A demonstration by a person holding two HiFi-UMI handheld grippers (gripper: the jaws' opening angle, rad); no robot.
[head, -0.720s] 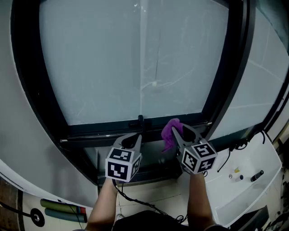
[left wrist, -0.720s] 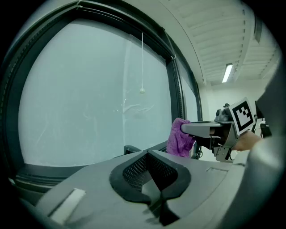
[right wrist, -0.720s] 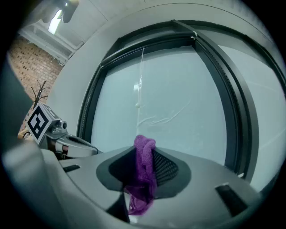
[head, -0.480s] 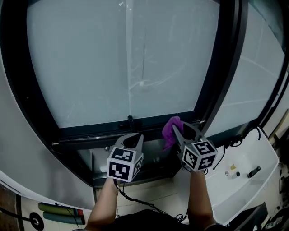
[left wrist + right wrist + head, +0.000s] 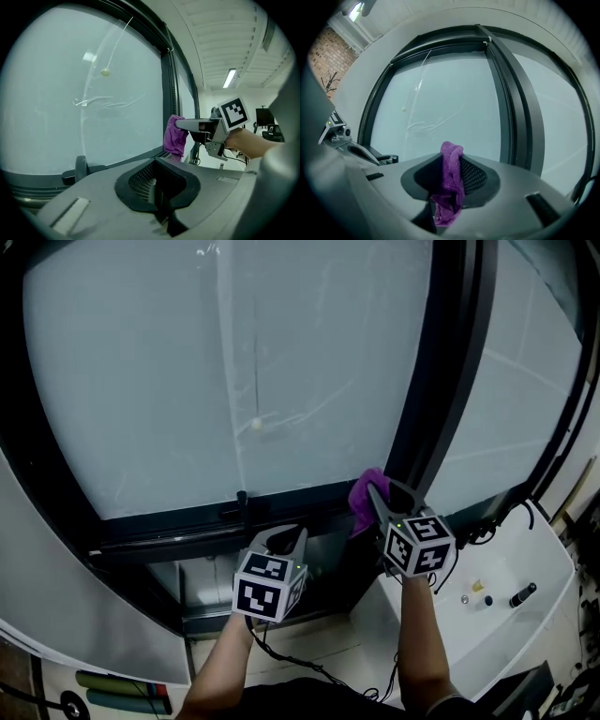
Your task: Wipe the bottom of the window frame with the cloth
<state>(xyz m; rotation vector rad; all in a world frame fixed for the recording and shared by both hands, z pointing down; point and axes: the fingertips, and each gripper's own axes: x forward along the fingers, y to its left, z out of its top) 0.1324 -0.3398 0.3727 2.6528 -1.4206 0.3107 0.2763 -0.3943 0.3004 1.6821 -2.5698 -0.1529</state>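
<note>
1. Lower right, a white tabletop point(image 5: 530, 648): a dark pen point(image 5: 522, 594) and a small yellow bit point(image 5: 478, 587) lie near each other.
2. Tiled floor point(image 5: 319, 641) below, with green rolls point(image 5: 117, 688) lying at the lower left.
3. On the bottom of the window frame point(image 5: 178, 524) stands a black latch point(image 5: 241, 504).

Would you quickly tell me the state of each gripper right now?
Left gripper: closed, holding nothing.
Right gripper: closed on the purple cloth.
</note>
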